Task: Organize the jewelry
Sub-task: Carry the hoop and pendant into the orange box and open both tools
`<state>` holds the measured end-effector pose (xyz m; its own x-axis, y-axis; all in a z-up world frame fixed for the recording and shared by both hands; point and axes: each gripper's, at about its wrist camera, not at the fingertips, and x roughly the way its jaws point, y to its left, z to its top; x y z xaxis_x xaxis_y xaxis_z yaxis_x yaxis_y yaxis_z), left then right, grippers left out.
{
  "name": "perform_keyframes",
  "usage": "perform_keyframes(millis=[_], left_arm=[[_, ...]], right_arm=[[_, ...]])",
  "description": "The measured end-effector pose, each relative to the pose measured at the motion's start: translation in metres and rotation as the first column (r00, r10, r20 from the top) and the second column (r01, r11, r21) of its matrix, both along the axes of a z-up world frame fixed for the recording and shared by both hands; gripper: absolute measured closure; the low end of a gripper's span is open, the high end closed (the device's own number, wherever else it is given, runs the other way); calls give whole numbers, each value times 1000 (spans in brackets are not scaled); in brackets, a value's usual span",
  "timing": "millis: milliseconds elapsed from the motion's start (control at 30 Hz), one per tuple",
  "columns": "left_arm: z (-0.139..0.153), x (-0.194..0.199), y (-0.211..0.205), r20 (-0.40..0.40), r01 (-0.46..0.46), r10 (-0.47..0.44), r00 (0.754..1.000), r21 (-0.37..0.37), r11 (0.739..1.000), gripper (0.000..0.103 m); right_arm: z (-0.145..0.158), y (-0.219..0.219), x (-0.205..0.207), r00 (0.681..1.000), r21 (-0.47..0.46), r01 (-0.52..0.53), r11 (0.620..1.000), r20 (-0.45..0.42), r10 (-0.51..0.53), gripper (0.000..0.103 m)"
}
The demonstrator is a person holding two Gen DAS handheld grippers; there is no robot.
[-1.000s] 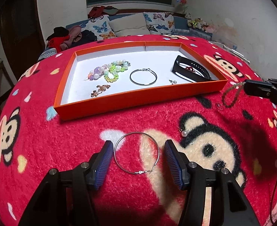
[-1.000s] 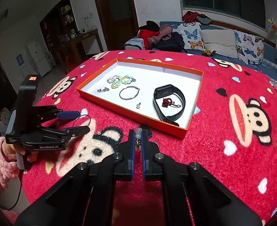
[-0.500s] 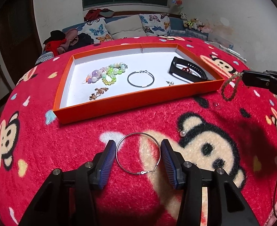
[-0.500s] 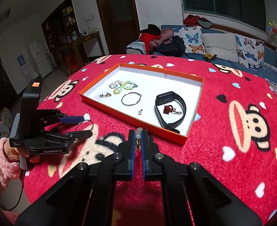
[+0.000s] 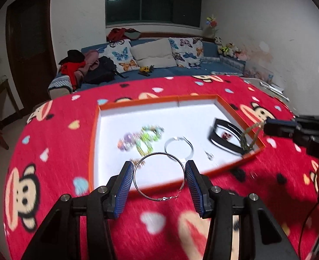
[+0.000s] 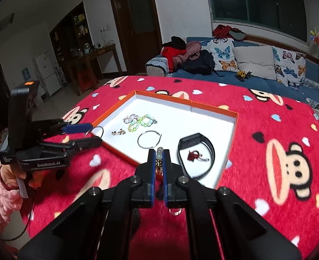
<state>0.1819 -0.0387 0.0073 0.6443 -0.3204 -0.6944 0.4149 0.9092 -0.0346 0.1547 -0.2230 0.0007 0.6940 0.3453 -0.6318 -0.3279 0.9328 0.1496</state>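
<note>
My left gripper point(image 5: 159, 176) is shut on a large silver hoop earring point(image 5: 159, 199), held by its sides in the air over the near edge of the orange tray point(image 5: 93, 134). My right gripper point(image 6: 158, 164) is shut on a beaded bracelet point(image 6: 159, 151) with a pale bead on top; it hangs over the tray's right corner point(image 5: 249, 139). In the tray lie a pastel bead bracelet point(image 6: 140, 120), a silver hoop point(image 6: 148, 139), a small gold piece point(image 6: 118, 132), a black band point(image 6: 195, 155) around a red charm point(image 6: 195, 156), and a small stud point(image 5: 210, 156).
The tray rests on a red monkey-print cloth point(image 6: 278, 151) over a round table. A clear ring point(image 6: 174, 212) lies on the cloth below my right gripper. A sofa with pillows point(image 5: 153, 54) stands behind the table.
My left gripper closed on the hoop earring, lifted it off the cloth and carried it toward the tray. My right gripper moved over the tray's corner with the bracelet.
</note>
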Motion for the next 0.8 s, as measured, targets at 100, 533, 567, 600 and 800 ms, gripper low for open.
perform_keyframes(millis=[100, 533, 567, 600, 800], left_arm=[[-3, 17, -3, -12, -4, 4, 1000, 0, 1000, 51], [-36, 54, -26, -70, 52, -51, 996, 15, 999, 51], [-37, 56, -28, -72, 58, -58, 996, 10, 998, 51], [-38, 58, -30, -73, 63, -62, 995, 7, 998, 51], [-48, 68, -44, -97, 90, -88, 991, 11, 996, 51]], right_arm=[[-4, 2, 12, 1000, -1, 2, 1000, -10, -2, 96], [-36, 13, 31, 997, -24, -2, 1000, -81, 0, 96], [-37, 13, 32, 996, -22, -1, 1000, -85, -1, 96], [-38, 13, 33, 996, -22, 1, 1000, -88, -3, 96], [-46, 15, 37, 994, -20, -4, 1000, -111, 2, 95]])
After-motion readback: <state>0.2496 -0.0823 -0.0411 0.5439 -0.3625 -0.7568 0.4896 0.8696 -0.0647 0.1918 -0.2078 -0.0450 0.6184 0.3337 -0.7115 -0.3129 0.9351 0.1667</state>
